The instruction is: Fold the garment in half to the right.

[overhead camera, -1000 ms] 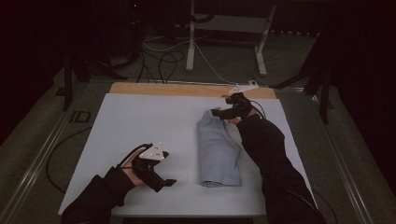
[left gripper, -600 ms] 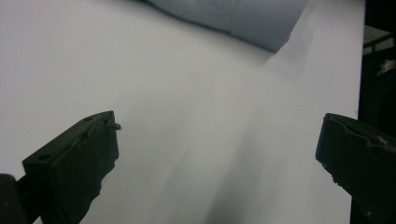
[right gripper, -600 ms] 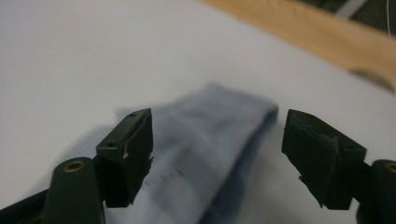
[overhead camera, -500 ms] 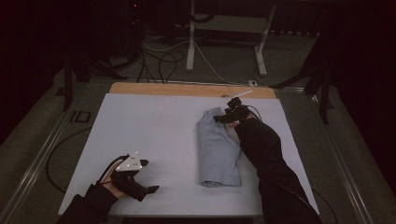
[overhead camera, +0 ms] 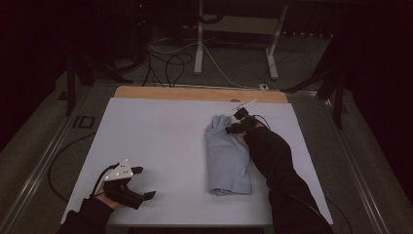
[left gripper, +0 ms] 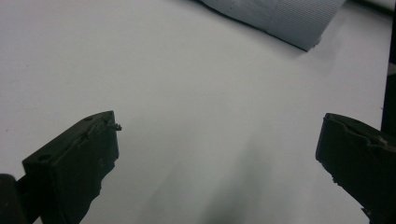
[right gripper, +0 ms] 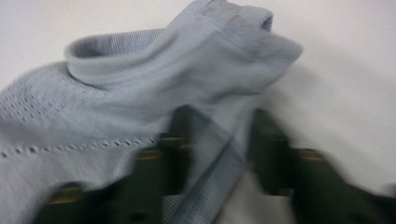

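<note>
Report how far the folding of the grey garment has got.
Done: the grey garment already lies folded into a long narrow strip on the white table. In hand: the right gripper has just been closing on a ribbed edge at the garment's far end, with fabric between its jaws. The left gripper is open, apart from the cloth. Left, probably: folding that end over.

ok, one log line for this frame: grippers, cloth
right gripper: jaws just closing on far-end fold of blue-grey garment | left gripper: open, over bare white table
</note>
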Motion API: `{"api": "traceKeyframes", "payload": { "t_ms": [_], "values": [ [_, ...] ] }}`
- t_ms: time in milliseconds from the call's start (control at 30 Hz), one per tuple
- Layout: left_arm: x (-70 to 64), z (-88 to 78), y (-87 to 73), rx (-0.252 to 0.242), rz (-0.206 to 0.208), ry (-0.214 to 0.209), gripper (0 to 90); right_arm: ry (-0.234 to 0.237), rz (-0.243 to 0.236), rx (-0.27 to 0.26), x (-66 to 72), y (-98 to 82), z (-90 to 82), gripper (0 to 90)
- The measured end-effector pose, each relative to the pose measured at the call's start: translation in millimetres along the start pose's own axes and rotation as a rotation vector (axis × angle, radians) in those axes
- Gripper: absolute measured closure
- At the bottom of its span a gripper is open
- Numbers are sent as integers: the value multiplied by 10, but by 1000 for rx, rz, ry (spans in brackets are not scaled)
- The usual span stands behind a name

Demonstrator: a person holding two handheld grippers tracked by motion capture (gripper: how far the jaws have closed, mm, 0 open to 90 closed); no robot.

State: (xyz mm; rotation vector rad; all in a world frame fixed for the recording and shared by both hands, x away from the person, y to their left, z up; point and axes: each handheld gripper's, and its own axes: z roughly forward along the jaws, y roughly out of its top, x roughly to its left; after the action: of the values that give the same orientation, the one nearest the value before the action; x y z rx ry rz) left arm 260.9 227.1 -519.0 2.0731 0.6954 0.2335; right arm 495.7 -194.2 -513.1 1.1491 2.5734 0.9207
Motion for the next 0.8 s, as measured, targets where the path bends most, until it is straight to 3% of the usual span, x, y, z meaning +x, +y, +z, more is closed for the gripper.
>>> {"api": "traceKeyframes", "payload": {
  "t_ms": [33, 67, 200, 333, 433, 600, 800],
  "values": [
    [11, -5, -2, -5, -2, 1, 7, -8, -20, -1, 16, 11, -17, 838],
    [18, -10, -5, -12, -11, 2, 7, -25, -38, -4, 28, 22, -40, 849],
    [40, -27, -6, -24, -18, 4, 7, -6, -69, -49, 86, 83, -145, 863],
    [43, -31, 0, -31, -19, 9, 7, 20, -56, -124, 130, 161, -227, 864],
    [45, -32, 2, -32, -19, 6, 7, 21, -34, -145, 135, 204, -226, 864],
    [61, -38, -2, -34, -21, 6, 7, -4, -10, -73, 96, 181, -71, 864],
    [57, -24, -5, -27, -22, -3, 7, -23, 23, -30, 47, 143, 45, 863]
  ]
}}
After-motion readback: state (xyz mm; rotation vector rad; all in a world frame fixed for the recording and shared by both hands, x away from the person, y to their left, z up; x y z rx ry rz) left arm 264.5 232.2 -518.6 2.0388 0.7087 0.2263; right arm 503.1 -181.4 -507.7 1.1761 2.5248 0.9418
